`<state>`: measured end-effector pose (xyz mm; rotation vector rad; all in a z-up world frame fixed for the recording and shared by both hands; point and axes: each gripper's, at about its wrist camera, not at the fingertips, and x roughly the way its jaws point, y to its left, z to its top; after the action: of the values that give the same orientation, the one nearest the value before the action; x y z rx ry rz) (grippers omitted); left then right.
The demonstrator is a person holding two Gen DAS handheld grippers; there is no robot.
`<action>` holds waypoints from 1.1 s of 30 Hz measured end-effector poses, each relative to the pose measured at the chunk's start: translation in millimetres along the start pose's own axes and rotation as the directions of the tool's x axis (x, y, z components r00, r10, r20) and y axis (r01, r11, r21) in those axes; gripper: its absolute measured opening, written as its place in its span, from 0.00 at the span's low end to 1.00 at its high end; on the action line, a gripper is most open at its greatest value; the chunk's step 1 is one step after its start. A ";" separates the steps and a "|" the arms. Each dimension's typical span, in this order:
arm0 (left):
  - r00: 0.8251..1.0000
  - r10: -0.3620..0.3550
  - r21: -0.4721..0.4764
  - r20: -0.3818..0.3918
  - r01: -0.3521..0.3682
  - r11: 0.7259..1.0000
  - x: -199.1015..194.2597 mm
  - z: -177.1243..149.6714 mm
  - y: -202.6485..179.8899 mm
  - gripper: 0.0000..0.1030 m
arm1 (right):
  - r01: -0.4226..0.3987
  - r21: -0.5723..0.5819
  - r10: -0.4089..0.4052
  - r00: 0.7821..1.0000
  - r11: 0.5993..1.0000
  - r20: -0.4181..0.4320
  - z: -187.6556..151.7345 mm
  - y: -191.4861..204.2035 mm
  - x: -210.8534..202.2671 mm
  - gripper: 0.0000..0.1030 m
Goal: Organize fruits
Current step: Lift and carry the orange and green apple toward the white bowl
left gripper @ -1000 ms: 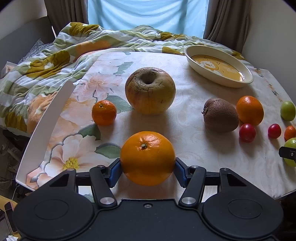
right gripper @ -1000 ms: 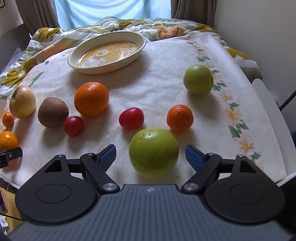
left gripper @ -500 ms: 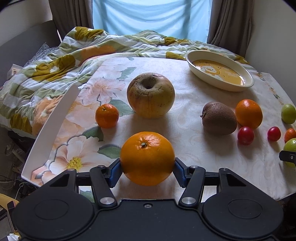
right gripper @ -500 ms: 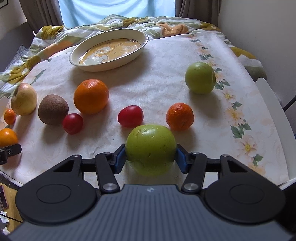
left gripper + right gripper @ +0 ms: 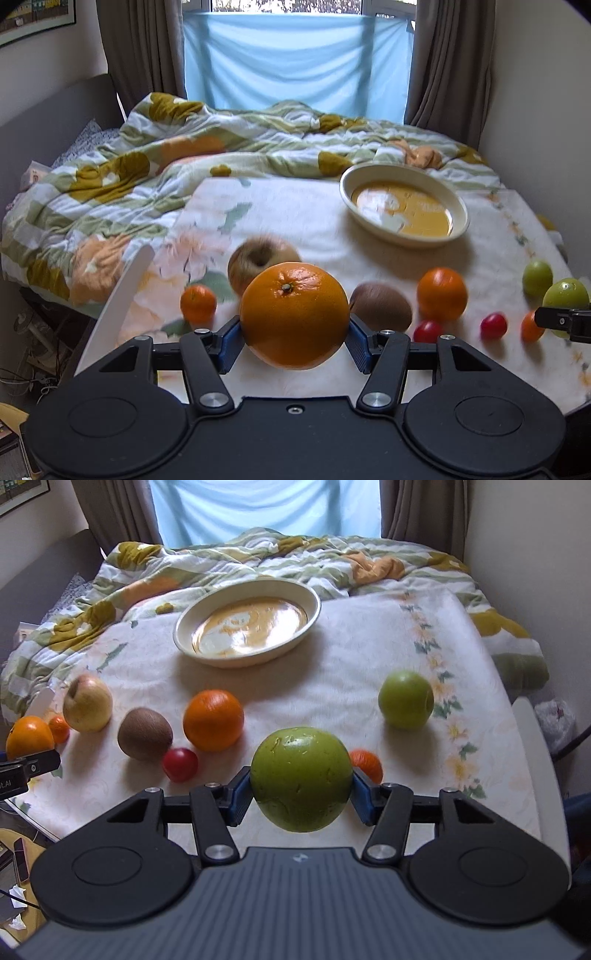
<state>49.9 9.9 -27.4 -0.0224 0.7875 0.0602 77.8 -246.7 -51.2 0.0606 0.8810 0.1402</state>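
My left gripper (image 5: 294, 341) is shut on a large orange (image 5: 294, 314) and holds it above the table. My right gripper (image 5: 301, 799) is shut on a big green apple (image 5: 301, 779), also lifted. An oval cream dish (image 5: 247, 624) with a yellow picture sits at the back; it also shows in the left wrist view (image 5: 404, 205). On the cloth lie a yellowish apple (image 5: 87, 702), a kiwi (image 5: 144, 733), an orange (image 5: 213, 719), a red tomato (image 5: 180, 764), a small mandarin (image 5: 365, 764) and a second green apple (image 5: 405, 699).
A flowered cloth covers the table (image 5: 369, 657). A rumpled duvet (image 5: 166, 166) lies behind it. A small mandarin (image 5: 198, 303) lies at the left, and a second tomato (image 5: 493, 325) at the right. White chair backs stand at the left edge (image 5: 118, 302) and right edge (image 5: 539, 760).
Both grippers have risen from the table with their fruit. The right gripper closed on the green apple a second ago and has lifted it. The views now tilt toward the window.
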 end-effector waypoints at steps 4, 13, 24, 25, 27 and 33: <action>1.000 -0.006 -0.021 0.018 0.007 1.000 -9.4 25.1 -7.1 0.60 | -0.016 -0.029 0.016 1.000 0.999 0.025 21.9 -7.4 -14.1 0.68; 0.997 -0.007 -0.041 0.075 0.011 0.999 -5.9 83.7 -18.5 0.61 | -0.062 -0.119 0.072 0.994 0.991 0.078 86.5 -23.1 -25.9 0.68; 0.993 -0.087 0.025 0.085 0.086 0.996 57.3 154.7 -35.8 0.61 | -0.084 -0.161 0.099 0.991 0.983 0.086 157.3 -17.0 14.8 0.68; 0.992 -0.098 0.037 0.084 0.095 0.995 65.4 160.5 -39.0 0.60 | -0.088 -0.160 0.103 0.991 0.983 0.086 163.3 -15.5 20.2 0.68; 0.990 -0.118 0.060 0.075 0.114 0.992 82.3 171.1 -45.7 0.61 | -0.093 -0.149 0.106 0.991 0.984 0.081 176.8 -13.4 32.6 0.68; 0.985 -0.171 0.114 0.020 0.168 0.979 138.5 191.7 -67.6 0.60 | -0.106 -0.102 0.113 0.991 0.989 0.066 208.0 -12.6 69.7 0.68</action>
<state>287.2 -43.1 9.5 0.0176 0.7559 -0.1448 283.5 -247.9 26.2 0.0221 0.7981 0.2826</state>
